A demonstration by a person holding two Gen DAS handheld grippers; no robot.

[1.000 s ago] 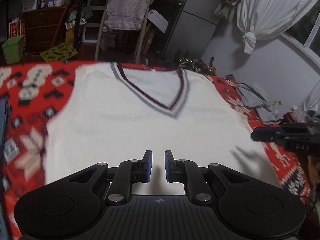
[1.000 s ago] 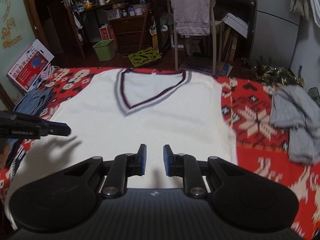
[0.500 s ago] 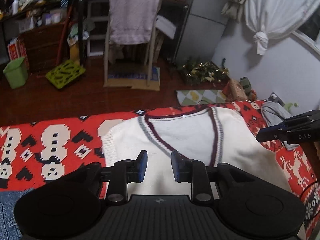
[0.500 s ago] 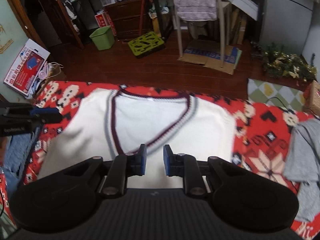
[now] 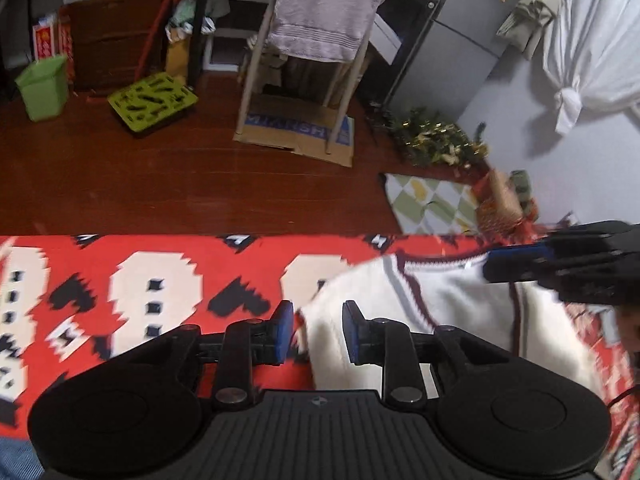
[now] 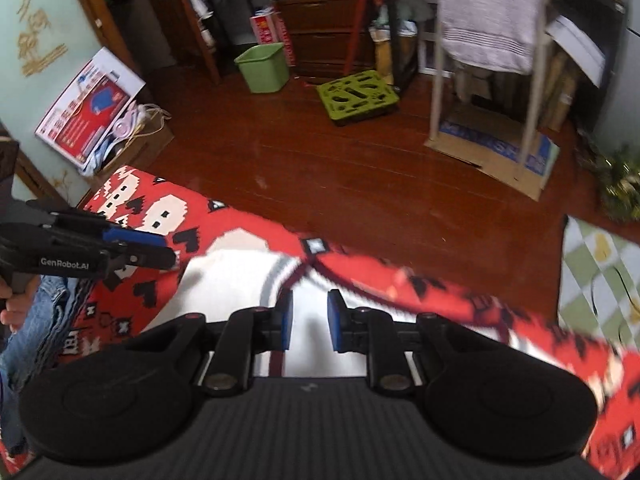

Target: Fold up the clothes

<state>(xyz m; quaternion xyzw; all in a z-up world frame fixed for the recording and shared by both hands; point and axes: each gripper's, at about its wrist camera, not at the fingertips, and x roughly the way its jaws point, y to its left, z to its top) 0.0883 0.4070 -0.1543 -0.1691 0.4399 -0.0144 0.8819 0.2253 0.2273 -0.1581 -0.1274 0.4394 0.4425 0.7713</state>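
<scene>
A white knit vest point(image 5: 440, 312) with a maroon and grey V-neck trim lies flat on a red patterned blanket point(image 5: 160, 264). My left gripper point(image 5: 318, 330) is open just above the vest's left shoulder corner, and cloth shows in the gap between its blue pads. In the right wrist view, my right gripper point(image 6: 310, 320) is open low over the vest point(image 6: 228, 276), close to the neckline trim, holding nothing. Each gripper shows in the other's view: the right gripper point(image 5: 560, 266) over the collar, the left gripper point(image 6: 112, 246) by the shoulder. Both views are blurred.
The blanket's far edge point(image 6: 360, 268) drops to a dark wooden floor point(image 5: 200, 176). Beyond stand a chair draped with a towel point(image 5: 328, 12), a green bin point(image 6: 264, 66), a green crate point(image 6: 356, 96) and flattened cardboard point(image 6: 500, 148). Blue jeans point(image 6: 36, 320) lie at the left.
Both grippers have moved forward along the vest, from its lower part to the shoulder and collar end near the blanket's far edge. The left gripper's jaws have widened a little.
</scene>
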